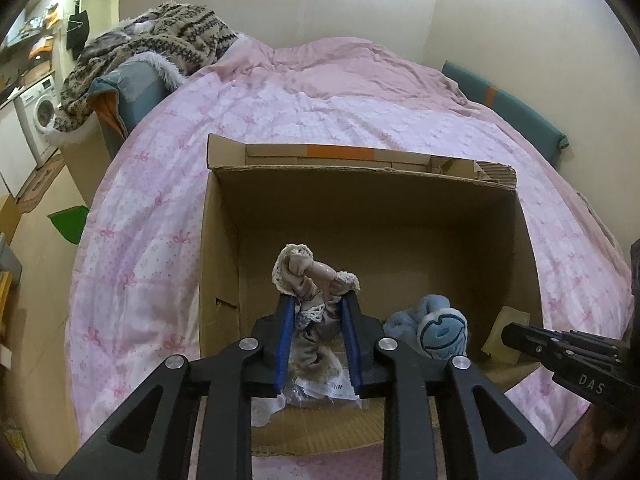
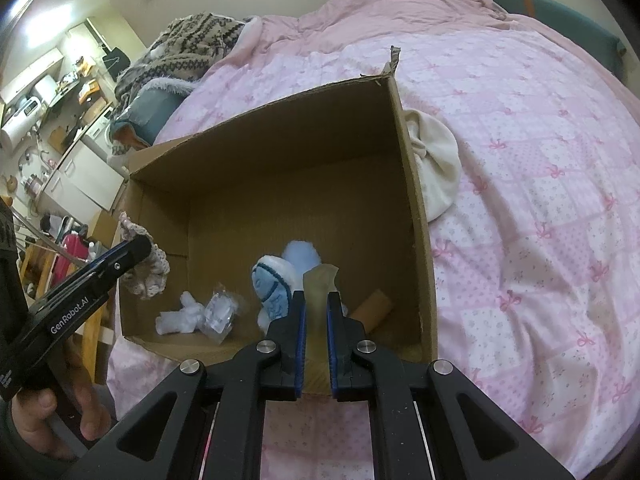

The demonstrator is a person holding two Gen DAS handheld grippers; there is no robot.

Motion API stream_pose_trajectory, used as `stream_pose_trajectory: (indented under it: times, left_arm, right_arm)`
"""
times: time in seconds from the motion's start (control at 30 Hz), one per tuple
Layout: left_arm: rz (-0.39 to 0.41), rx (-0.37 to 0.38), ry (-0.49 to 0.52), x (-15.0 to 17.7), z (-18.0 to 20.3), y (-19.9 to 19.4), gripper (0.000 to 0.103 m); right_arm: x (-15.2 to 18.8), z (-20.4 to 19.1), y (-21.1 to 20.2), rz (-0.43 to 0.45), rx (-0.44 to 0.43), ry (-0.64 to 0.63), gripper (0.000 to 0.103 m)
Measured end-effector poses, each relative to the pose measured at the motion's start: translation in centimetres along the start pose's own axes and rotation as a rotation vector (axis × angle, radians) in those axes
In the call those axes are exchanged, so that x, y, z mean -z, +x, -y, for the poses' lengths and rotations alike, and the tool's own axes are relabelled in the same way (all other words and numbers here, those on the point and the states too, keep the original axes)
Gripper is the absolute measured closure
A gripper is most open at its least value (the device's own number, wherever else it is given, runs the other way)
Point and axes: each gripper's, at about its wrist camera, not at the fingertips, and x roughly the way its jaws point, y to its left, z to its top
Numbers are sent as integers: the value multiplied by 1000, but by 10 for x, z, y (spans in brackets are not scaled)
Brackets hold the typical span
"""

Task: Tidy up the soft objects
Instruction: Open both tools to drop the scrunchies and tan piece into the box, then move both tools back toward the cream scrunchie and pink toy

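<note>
Two grippers hover at the open cardboard box (image 1: 360, 216) on the pink bed (image 1: 280, 100): the left gripper (image 1: 318, 304) clamps a beige lace-trimmed cloth (image 1: 308, 276) above the box's near edge. The right gripper (image 2: 317, 300) has its fingers narrowed around what may be a translucent tape strip (image 2: 320, 280), beside the blue plush slipper (image 2: 272, 284) on the box floor.

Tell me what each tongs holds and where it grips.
Left tongs pinch the beige lace-trimmed cloth around its bunched middle, over the box. Right tongs hold nothing.

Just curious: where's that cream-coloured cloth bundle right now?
In the right wrist view, the cream bundle lies on the pink bedspread, pressed against the outside of the cardboard box, on its right.
</note>
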Motion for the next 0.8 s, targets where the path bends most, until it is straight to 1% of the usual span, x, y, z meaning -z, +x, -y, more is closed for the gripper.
stream_pose_trajectory:
  times: [0.1,0.13,0.17,0.2,0.23,0.27,0.33,0.6,0.63,0.7,0.8]
  left_arm:
    - [2,3,7,1,2,-1,72]
    - [5,3,12,2,3,-2,65]
    - [10,1,19,2,4,-4,55]
    - [22,-6,30,2,6,-6,49]
    - [33,-12,39,2,8,-8,40]
    - [48,-19,47,2,10,-11,35]
    - [60,-21,60,1,13,-13,32]
    - [46,-21,54,1,12,-13,32]
    - [46,-20,49,1,11,-13,32]
    - [45,-21,41,1,10,-13,32]
    - [44,-26,35,1,9,-14,32]
  right_arm:
    - [0,0,0,2,1,0,94]
    - [0,0,0,2,1,-1,94]
    - [0,0,0,1,0,0,94]
    - [0,0,0,0,0,0,94]
    - [0,0,0,0,0,0,93]
    - [0,0,0,0,-1,0,93]
    - [0,0,0,0,-3,0,93]
    - [-1,1,-2,7,-23,2,91]
    - [0,1,-3,10,-30,3,88]
    - [-1,1,-4,17,-32,6,86]
    - [-2,0,-9,37,-32,6,72]
